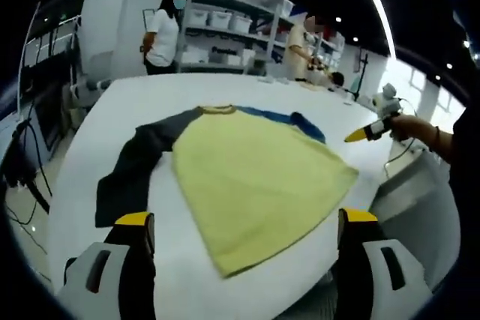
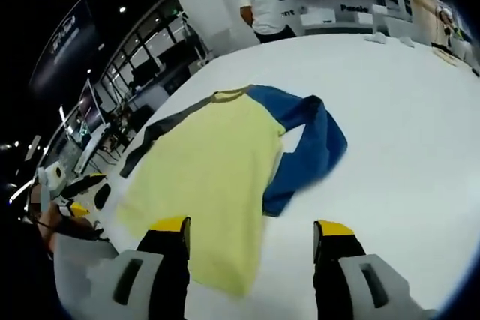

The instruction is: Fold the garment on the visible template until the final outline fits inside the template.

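Note:
A yellow shirt (image 1: 255, 189) with a dark grey sleeve (image 1: 131, 170) and a blue sleeve (image 1: 296, 119) lies flat on the white table (image 1: 150, 103). My left gripper (image 1: 244, 239) stands open over the shirt's near hem, holding nothing. The right gripper (image 1: 364, 134) shows at the far right, held in a hand above the table edge. In the right gripper view the same shirt (image 2: 206, 177) lies ahead, its blue sleeve (image 2: 311, 148) bunched to the right. My right gripper (image 2: 251, 241) is open above the shirt's edge. The left gripper (image 2: 79, 185) shows at the left.
People stand by shelving with white bins (image 1: 225, 24) beyond the table's far side. A person (image 2: 262, 5) stands at the table's far edge. The table edge drops off at the right (image 1: 405, 177). Bare white tabletop (image 2: 405, 125) lies right of the shirt.

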Available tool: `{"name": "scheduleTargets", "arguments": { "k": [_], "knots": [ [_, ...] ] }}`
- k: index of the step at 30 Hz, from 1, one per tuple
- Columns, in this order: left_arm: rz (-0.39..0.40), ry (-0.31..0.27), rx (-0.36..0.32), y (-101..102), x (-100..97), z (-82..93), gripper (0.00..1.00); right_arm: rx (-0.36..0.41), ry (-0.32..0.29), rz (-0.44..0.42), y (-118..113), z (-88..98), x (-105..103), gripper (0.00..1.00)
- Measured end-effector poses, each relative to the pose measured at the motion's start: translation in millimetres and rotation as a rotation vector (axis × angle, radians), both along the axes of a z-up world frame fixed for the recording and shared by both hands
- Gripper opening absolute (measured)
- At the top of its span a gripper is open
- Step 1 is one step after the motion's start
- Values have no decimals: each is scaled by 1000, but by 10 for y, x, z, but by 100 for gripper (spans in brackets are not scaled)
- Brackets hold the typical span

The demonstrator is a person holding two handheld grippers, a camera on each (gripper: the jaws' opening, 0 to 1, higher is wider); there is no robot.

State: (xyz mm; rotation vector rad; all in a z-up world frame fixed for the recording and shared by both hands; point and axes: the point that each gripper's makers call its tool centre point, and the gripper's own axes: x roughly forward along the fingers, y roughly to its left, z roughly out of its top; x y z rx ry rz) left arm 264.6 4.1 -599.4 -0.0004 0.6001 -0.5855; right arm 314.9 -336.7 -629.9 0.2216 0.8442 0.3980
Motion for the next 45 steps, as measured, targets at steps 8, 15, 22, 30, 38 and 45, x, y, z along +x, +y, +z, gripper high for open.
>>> {"name": "scheduleTargets", "arguments": {
  "k": [8,15,22,30,38,45],
  "knots": [
    [-11,2,7,-54,-21,-14,99,1,-9,-46,-90,-35,174,52],
    [-5,-15,3,-21,-25,51,99,-69,-15,-31,-174,-146,252,41],
    [-2,-36,24,28,-17,108,99,-150,-12,12,-214,-281,273,27],
    [12,-38,40,65,-42,68,97,-152,10,25,-143,-414,368,20],
    [16,-31,50,85,-82,40,95,-215,11,58,-117,-490,415,12],
    [23,-24,61,127,-88,33,94,-339,-33,128,-116,-518,422,0]
  ]
}}
